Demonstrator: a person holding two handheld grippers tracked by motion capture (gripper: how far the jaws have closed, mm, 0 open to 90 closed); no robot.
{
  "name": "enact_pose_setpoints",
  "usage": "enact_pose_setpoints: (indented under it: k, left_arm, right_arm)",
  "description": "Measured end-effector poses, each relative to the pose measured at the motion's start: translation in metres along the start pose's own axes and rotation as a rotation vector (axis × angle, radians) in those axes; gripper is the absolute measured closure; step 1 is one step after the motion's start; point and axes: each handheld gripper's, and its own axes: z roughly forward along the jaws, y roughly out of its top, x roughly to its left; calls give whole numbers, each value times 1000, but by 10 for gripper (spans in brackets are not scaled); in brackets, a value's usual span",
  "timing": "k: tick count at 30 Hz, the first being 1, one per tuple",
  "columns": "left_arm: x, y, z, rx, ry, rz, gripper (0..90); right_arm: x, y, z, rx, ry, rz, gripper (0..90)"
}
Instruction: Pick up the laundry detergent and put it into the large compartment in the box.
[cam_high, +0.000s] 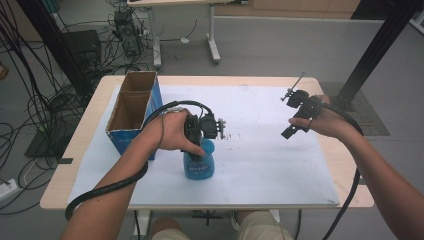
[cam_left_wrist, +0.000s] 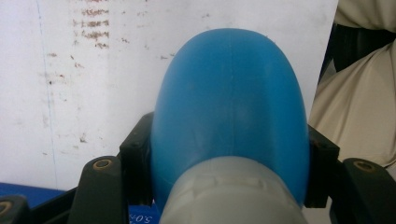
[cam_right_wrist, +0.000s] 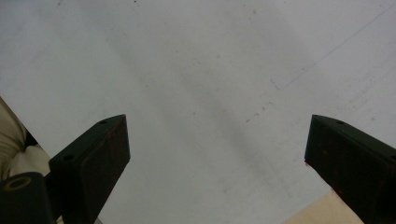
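A blue plastic bottle (cam_high: 200, 162) with a pale grey cap stands upright on the white mat (cam_high: 270, 165), near the front middle. My left gripper (cam_high: 197, 145) comes down on its top from above and is shut on the bottle (cam_left_wrist: 231, 112), one black jaw on each side of the body. My right gripper (cam_high: 295, 127) hangs above the right part of the mat, tilted down. Its two black jaws stand wide apart with nothing between them, over the bare white mat (cam_right_wrist: 210, 93).
An open cardboard box (cam_high: 134, 107) with blue sides stands at the mat's left edge, just left of my left hand. Brown specks mark the mat (cam_high: 235, 137) right of the bottle. Cables and table legs lie on the floor beyond the wooden table (cam_high: 350, 165).
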Motion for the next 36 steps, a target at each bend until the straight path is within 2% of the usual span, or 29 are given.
enact_pose_setpoints:
  k: [36]
  left_arm:
    - [2, 5, 0, 21, -9, -2, 375]
  right_arm:
    - [0, 3, 2, 11, 0, 0, 69]
